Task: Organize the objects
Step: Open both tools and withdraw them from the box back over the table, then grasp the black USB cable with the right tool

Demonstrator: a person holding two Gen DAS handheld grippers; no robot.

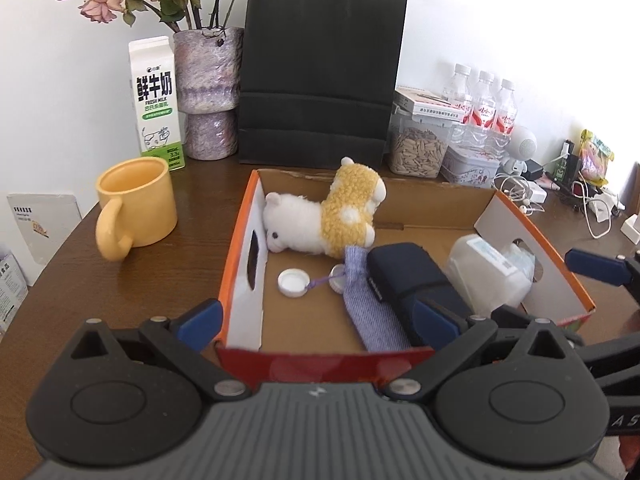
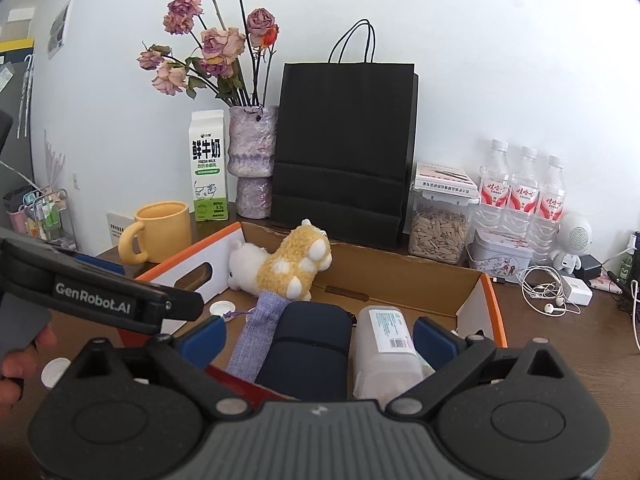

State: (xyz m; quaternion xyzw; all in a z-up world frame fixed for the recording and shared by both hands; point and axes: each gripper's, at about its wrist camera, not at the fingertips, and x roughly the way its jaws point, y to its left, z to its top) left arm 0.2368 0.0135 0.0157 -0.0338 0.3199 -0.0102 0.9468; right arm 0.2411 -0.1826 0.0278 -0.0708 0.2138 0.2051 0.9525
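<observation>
Cardboard box (image 1: 432, 204) already holds your plush toy (image 1: 328, 216), pouch (image 1: 372, 304), dark case (image 1: 412, 276) and wipes (image 1: 488, 272). Both grippers (image 1: 316, 316) (image 2: 316, 338) gape wide, empty. Yellow mug (image 1: 138, 208) waits outside, left.

A yellow-and-white plush toy (image 1: 324, 216) and lavender pouch (image 1: 370, 300) in an orange-edged brown cardboard box (image 1: 440, 208), beside a yellow mug (image 1: 136, 204) and black bag (image 1: 320, 76)

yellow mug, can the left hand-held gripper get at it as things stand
Probably yes. The yellow mug stands alone on the table left of the cardboard box, outside its wall. The left hand-held gripper is open and empty, with nothing between it and the mug.
</observation>
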